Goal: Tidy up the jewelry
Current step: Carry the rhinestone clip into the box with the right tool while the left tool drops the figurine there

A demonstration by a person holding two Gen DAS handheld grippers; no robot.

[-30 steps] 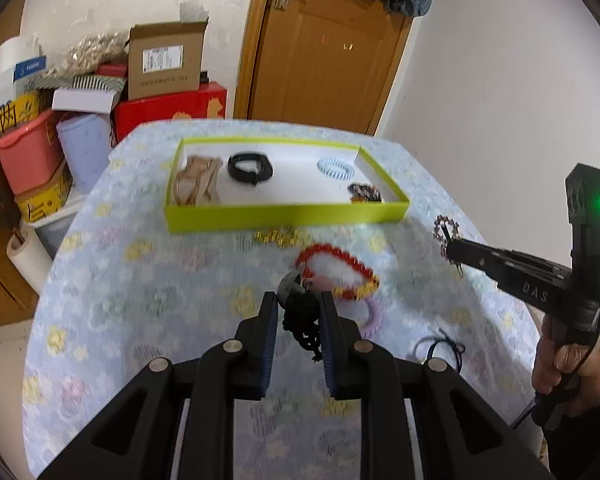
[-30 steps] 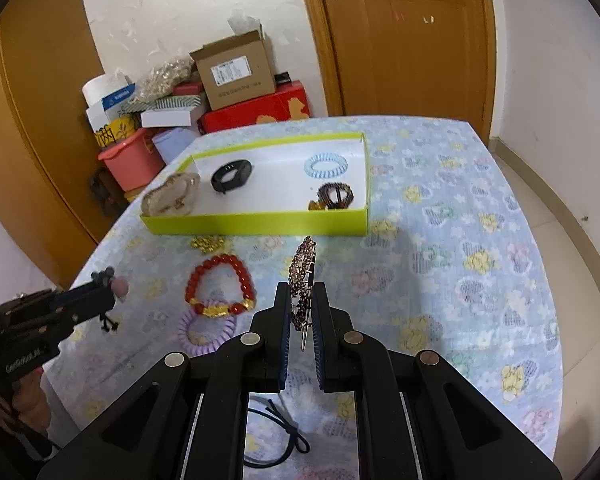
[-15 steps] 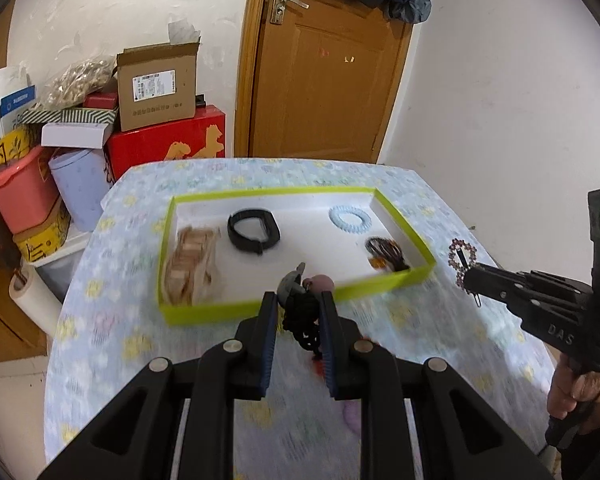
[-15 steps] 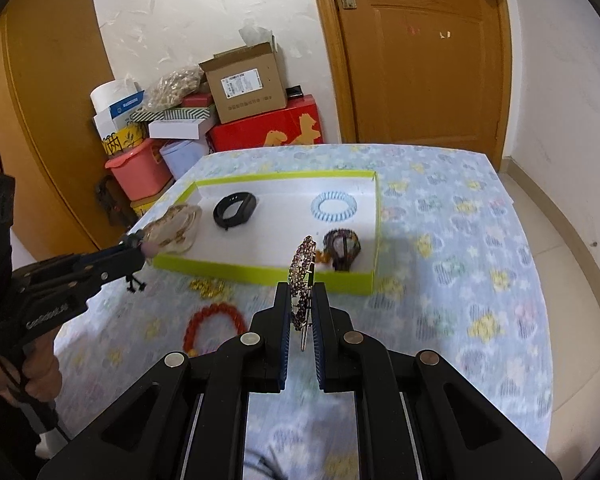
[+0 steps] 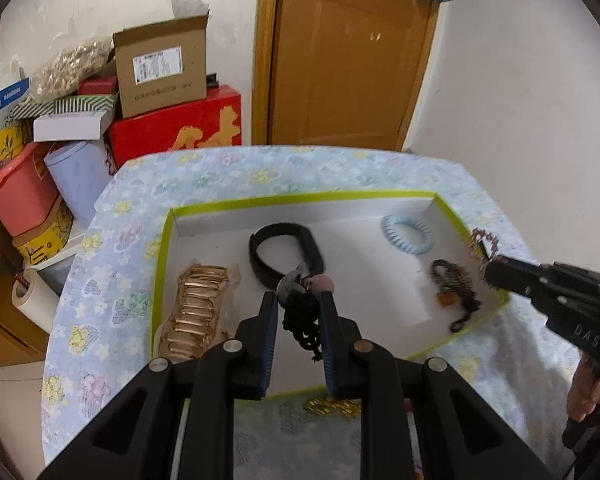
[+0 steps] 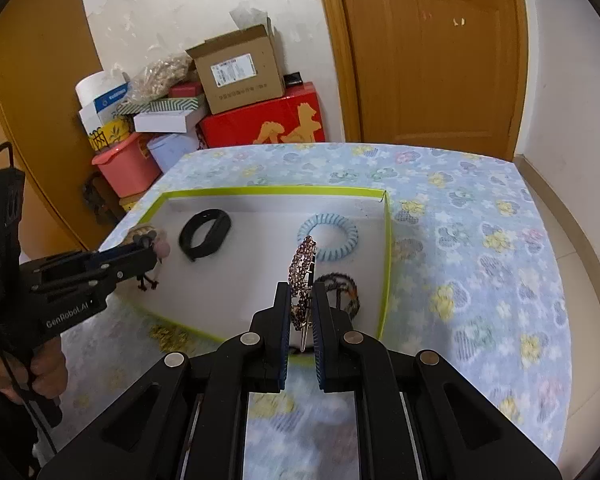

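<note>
My left gripper [image 5: 299,300] is shut on a black cord charm with a pink bead and a silver piece [image 5: 302,304], held above the near side of the green-rimmed white tray [image 5: 300,199]. My right gripper [image 6: 301,296] is shut on a brown rhinestone hair clip [image 6: 301,266], standing upright over the tray's [image 6: 388,240] right part. In the tray lie a gold link bracelet in plastic [image 5: 194,312], a black band [image 5: 286,254], a light blue spiral hair tie [image 5: 406,234] and a dark beaded piece [image 5: 454,284]. In the left wrist view the right gripper [image 5: 486,262] enters at the right.
A gold chain piece [image 5: 332,406] lies on the flowered cloth [image 6: 480,240] just before the tray's near rim. Behind the table stand a red box [image 5: 176,132], a cardboard box [image 5: 160,68], a pink bin [image 5: 18,192] and a wooden door [image 5: 352,60]. A hand [image 6: 40,368] grips the left tool.
Both grippers have moved forward from above the loose jewelry on the cloth to above the tray, each still clamping its piece. The red bead bracelet and purple tie have dropped out of view.
</note>
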